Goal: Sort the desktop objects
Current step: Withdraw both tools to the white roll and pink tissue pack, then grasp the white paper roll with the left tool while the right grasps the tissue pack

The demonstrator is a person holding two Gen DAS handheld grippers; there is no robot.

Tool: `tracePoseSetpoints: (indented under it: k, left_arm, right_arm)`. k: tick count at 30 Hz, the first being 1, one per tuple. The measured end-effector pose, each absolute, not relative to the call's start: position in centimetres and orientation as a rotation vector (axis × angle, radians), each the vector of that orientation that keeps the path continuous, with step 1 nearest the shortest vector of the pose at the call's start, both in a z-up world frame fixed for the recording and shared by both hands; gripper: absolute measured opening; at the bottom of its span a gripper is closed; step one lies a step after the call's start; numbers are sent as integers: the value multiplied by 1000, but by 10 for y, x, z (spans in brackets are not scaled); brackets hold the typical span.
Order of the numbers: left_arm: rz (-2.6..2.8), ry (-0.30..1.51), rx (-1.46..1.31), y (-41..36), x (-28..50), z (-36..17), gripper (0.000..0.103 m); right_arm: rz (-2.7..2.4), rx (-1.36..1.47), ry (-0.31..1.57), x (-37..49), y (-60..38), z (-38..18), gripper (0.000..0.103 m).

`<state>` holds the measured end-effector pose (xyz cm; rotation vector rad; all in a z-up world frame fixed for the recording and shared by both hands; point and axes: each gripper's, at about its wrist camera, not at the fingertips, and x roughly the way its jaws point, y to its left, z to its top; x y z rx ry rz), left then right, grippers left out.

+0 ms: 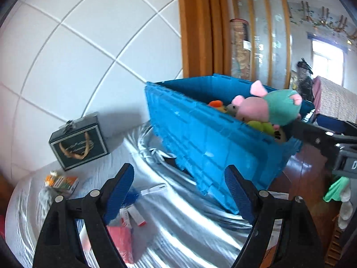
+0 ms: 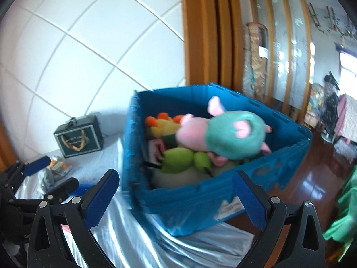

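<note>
A blue plastic crate (image 1: 200,147) (image 2: 196,198) stands on a silvery cloth. It holds several plush toys. A pink pig plush in a teal dress (image 1: 272,107) (image 2: 229,134) lies on top, over a green plush (image 2: 178,158) and a yellow-orange one (image 2: 160,122). My right gripper (image 2: 176,196) is open and empty in front of the crate's near wall; it also shows in the left wrist view (image 1: 316,129) beside the pig. My left gripper (image 1: 178,192) is open and empty over the cloth left of the crate; it shows in the right wrist view (image 2: 51,172).
A dark green gift box with gold handles (image 1: 78,143) (image 2: 78,138) stands by the white tiled wall. Small packets (image 1: 60,183) and a pink item (image 1: 122,241) lie on the cloth. A wooden door frame (image 1: 196,26) and dark wood floor (image 2: 312,178) are to the right. Green fabric (image 2: 343,205) hangs at the far right.
</note>
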<state>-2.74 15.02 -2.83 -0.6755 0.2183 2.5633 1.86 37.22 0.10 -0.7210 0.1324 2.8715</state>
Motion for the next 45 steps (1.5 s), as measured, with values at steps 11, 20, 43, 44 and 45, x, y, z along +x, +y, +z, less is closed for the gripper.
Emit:
tracePoseSetpoints:
  k: [11,20,43,44,45]
  left_arm:
    - [2840,39,-1028,4,-48,-112,84]
    - [2801,-56,-1419,-82,-64,-194,84]
    - [2418,147,-1599,-81,-187,-294,55]
    - [2418,146,-1590,-81,-185,-295,54]
    - [2412,141,-1589,-82,-184,-297,53]
  right_arm:
    - [3090,-646,-102,-11,248,-35,103]
    - [3088,-1343,-64,-90,181,-140,103]
    - [2595,-2002,167,-179,73,-254,103]
    - [2578,-2012,158,-181,69,-258,103]
    - [2561,-2019,149,-183,67,-262,103]
